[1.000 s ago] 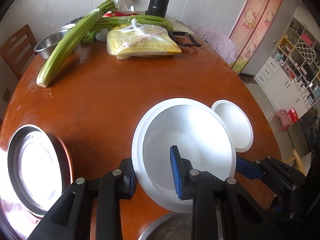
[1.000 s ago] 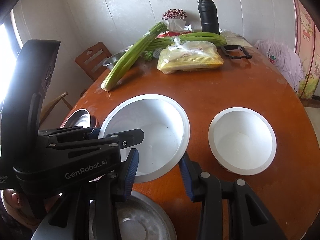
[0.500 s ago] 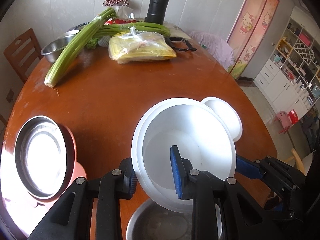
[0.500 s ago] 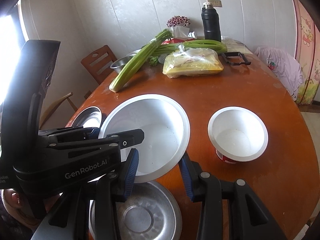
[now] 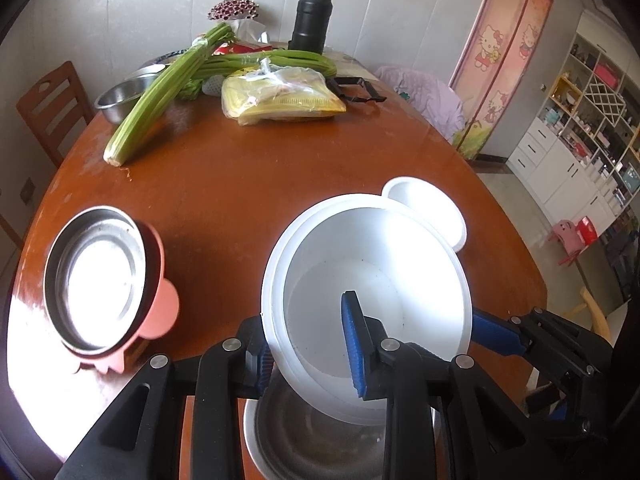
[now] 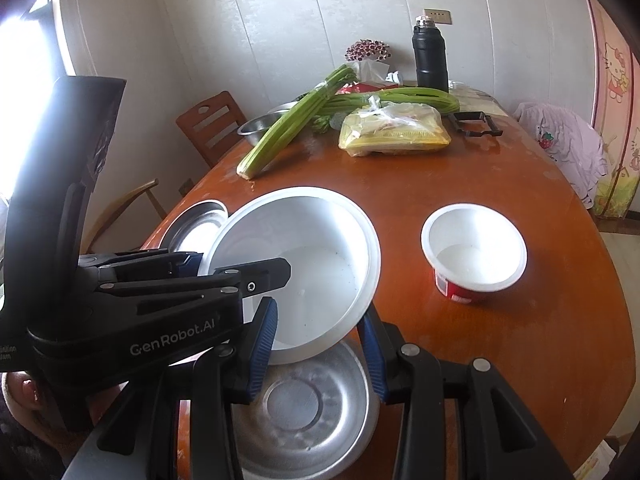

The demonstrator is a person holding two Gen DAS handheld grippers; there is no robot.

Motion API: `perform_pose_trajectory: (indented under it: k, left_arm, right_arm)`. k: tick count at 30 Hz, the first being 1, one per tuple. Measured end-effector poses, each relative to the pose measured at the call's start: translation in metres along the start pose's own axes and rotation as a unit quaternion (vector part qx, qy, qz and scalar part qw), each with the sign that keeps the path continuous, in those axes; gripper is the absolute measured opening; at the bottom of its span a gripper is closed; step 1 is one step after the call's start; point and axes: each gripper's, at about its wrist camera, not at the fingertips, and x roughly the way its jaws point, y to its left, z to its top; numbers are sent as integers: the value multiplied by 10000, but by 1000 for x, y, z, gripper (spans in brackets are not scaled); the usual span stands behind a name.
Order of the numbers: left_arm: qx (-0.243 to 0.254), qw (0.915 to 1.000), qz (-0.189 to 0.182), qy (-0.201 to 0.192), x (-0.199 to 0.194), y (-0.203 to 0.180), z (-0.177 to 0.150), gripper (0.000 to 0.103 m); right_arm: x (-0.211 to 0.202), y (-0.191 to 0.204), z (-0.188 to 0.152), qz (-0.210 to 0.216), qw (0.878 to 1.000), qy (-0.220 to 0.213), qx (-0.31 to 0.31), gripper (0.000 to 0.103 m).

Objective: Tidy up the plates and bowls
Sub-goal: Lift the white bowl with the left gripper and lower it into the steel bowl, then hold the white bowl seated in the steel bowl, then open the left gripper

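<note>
At the far left of the worktop (image 5: 248, 184), a steel dish seated in a pink holder (image 5: 116, 284) rests untouched, well apart from the work. Next to the right, the left tool (image 5: 308, 344) is clamped on the near wall of the large white bowl (image 5: 372, 280): one pad lies inside the bowl, the other outside against its rim, and the bowl is carried tilted and clear of the surface. Below it, at the near edge, a shallow steel plate (image 6: 304, 412) lies flat, partly overlapped from above by the raised bowl. The right tool (image 6: 318, 334) takes the bowl's near rim between its pads; whether they press on it cannot be made out in the frames, though the jaws are judged to stand together rather than apart. Further right, a small white cup-shaped bowl with a red label (image 6: 474, 252) stands upright on the worktop, apart from the large one. The step in hand is judged to be the transfer of the large bowl onto a stack, most likely onto the steel plate beneath. The next move would call for the bowl to be levelled, centred over the plate and lowered until seated, and only then released; a tilted release could let it slide off the smooth metal.
</note>
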Motion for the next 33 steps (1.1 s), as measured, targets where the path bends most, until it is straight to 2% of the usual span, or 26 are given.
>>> perform_pose_trajectory:
  k: [13,25,33]
  left_arm:
    - [-54,9998,-53,187,-3,-5,-38,30]
    - [-141,9987,-33,480,13,-1,-67,31]
    - [-121,9981,77,606,21,-1,-72,31]
  right_arm:
    - [-14,5,-36,118,9996,222,-83,42]
    - [-1,10,-58,58,9982,558,-219,42]
    - [10,8,-63,56,9971,719,-242,42]
